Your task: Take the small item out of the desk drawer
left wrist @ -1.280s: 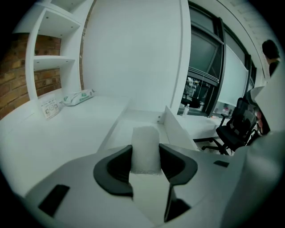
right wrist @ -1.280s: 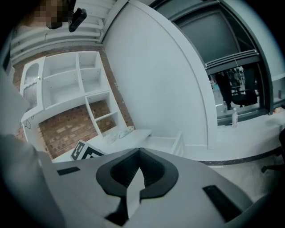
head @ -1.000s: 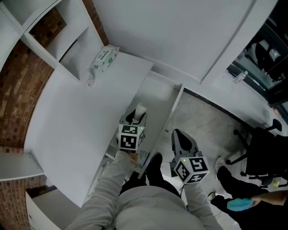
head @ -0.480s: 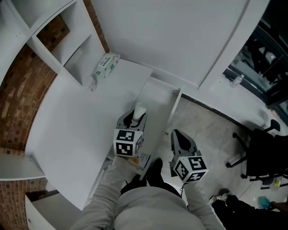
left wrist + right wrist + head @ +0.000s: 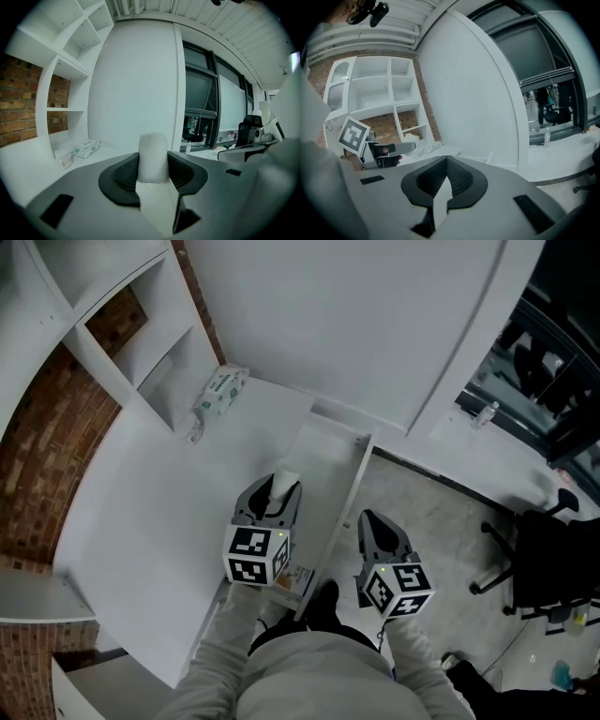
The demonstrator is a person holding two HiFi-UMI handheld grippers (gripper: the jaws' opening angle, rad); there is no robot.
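Note:
My left gripper [image 5: 280, 489] is shut on a small white item [image 5: 285, 481] and holds it above the open white desk drawer [image 5: 330, 461]. In the left gripper view the item [image 5: 153, 157] stands upright, pinched between the two dark pads [image 5: 124, 173], well above the desk. My right gripper [image 5: 375, 524] hangs to the right of the drawer over the floor. Its jaws are shut with nothing between them, as the right gripper view [image 5: 446, 177] shows. The drawer's inside near my body is hidden by the left gripper.
The white desk [image 5: 150, 512] carries a pack of wipes [image 5: 218, 388] at its far end, below white wall shelves [image 5: 122, 324]. A black office chair [image 5: 548, 563] stands on the floor at the right. A small bottle [image 5: 481, 414] sits on the window ledge.
My left gripper has lifted with the white item and shifted slightly left, away from the drawer. The right gripper has stayed in place, shut.

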